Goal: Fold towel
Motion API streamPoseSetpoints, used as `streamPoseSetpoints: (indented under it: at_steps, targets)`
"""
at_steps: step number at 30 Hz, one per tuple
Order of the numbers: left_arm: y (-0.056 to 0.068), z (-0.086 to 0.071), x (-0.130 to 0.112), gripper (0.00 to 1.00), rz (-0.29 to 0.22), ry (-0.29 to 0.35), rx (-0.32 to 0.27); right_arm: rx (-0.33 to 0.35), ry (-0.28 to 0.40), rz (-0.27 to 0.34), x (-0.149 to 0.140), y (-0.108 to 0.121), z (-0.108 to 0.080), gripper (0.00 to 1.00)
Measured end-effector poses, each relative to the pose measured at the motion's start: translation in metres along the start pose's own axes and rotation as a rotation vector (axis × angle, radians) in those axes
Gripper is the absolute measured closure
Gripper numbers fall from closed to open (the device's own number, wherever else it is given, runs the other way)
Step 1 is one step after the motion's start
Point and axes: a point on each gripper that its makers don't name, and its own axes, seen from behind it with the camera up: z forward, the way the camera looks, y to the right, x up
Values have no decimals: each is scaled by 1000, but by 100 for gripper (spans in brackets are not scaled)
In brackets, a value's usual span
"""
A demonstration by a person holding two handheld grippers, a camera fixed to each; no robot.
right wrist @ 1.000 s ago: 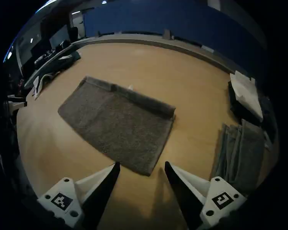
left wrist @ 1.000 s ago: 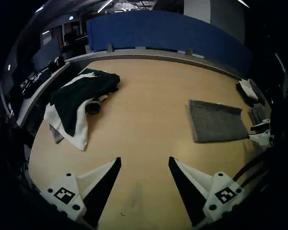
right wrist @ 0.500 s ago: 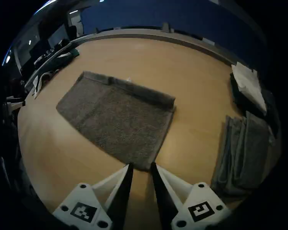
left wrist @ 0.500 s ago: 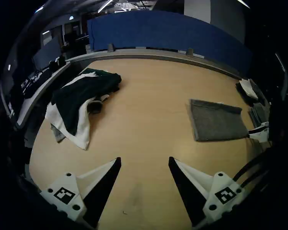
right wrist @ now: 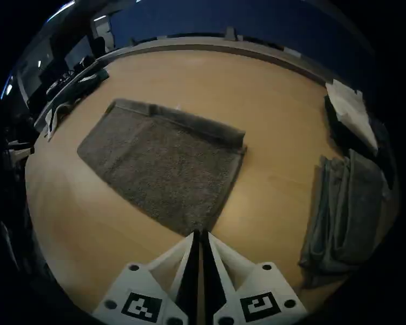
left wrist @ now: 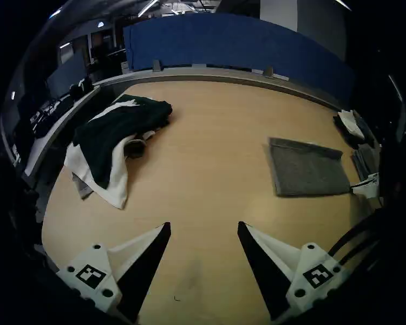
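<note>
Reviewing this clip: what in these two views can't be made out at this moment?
Right gripper view: whether the right hand-held gripper actually pinches the near corner of the grey towel; its fingertips cover the contact.
Right gripper view: how many pieces the folded grey stack holds; it is dim and runs into the image edge.
Left gripper view: what lies under the dark-and-white cloth pile; top layers hide it.

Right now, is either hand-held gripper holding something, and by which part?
The right hand-held gripper pinches the grey towel by its near corner; the left hand-held gripper is open, holding nothing.
</note>
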Motion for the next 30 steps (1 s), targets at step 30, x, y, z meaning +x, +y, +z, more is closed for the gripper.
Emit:
streamPoseSetpoints:
  at_steps: [30]
  targets:
    - [-2,-9,6,8,-6,13,3,47,188,-129,111,-36,-46,99]
